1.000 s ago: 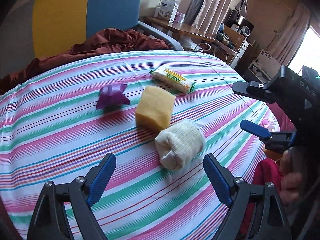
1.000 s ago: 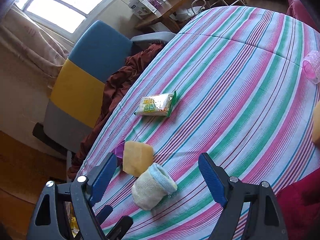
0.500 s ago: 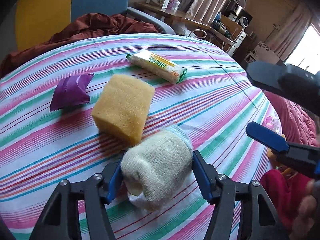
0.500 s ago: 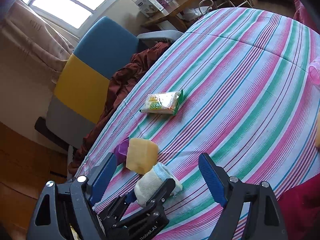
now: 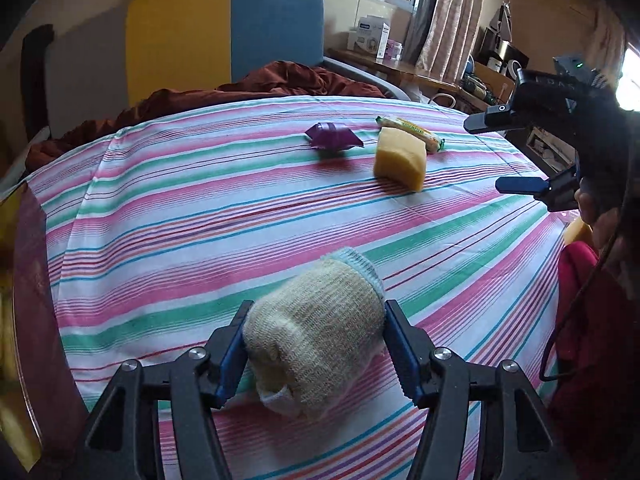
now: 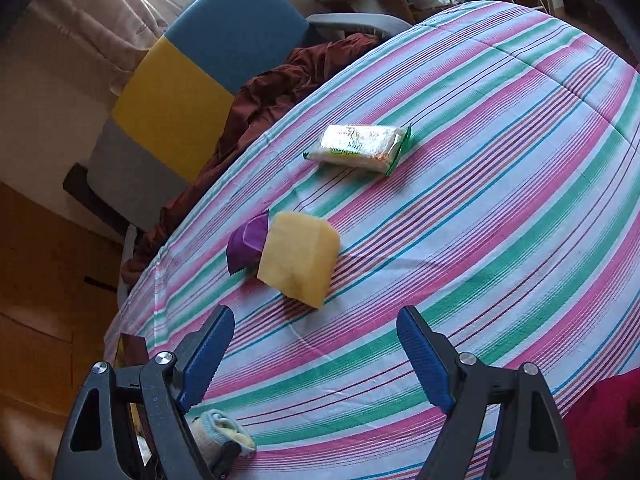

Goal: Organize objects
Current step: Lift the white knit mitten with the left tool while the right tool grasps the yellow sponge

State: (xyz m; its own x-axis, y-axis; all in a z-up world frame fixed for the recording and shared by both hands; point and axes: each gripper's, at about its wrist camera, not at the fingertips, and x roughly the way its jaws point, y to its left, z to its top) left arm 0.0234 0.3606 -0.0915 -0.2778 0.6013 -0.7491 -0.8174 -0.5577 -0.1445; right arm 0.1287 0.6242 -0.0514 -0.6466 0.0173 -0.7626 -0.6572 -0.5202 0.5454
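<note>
A: Left gripper point(image 5: 316, 344) pose?

B: Tilted down toward the striped tablecloth point(image 5: 200, 208). Blue pads pressed on both flanks of the rolled sock point(image 5: 316, 332), cuff end pointing away from the fingers. Jaws closed in on it within the last second; it's clamped.

A: Right gripper point(image 6: 316, 354)?

B: Also angled down, jaws spread wide, nothing between the fingers point(image 6: 208, 356), only bare cloth. In the left view it hangs to the right of the left fingers, one finger above the other, part of a hand point(image 5: 600, 216) behind it.

A: Other items?

B: Yellow sponge point(image 6: 298, 258) just ahead of the right fingers, slightly left of the gap. Purple wrapper point(image 6: 246, 242) behind the sponge's left side from that view, touching or overlapping; can't tell which. Left view shows them apart. White-and-green snack packet point(image 6: 360, 148) further ahead, separate from the sponge in the right view; in the left view it sits just behind it.

A: Room to move?

B: Wide clear band of cloth between the sock and the sponge. Table edge curves off to the left of the left fingers, dark red blanket point(image 5: 240, 88) and a yellow-blue chair point(image 5: 224, 32) beyond it.

A: Anything only one view gives?

B: Right view catches just the sock's cuff point(image 6: 220, 430) below its left finger. Left view alone shows the grip.
</note>
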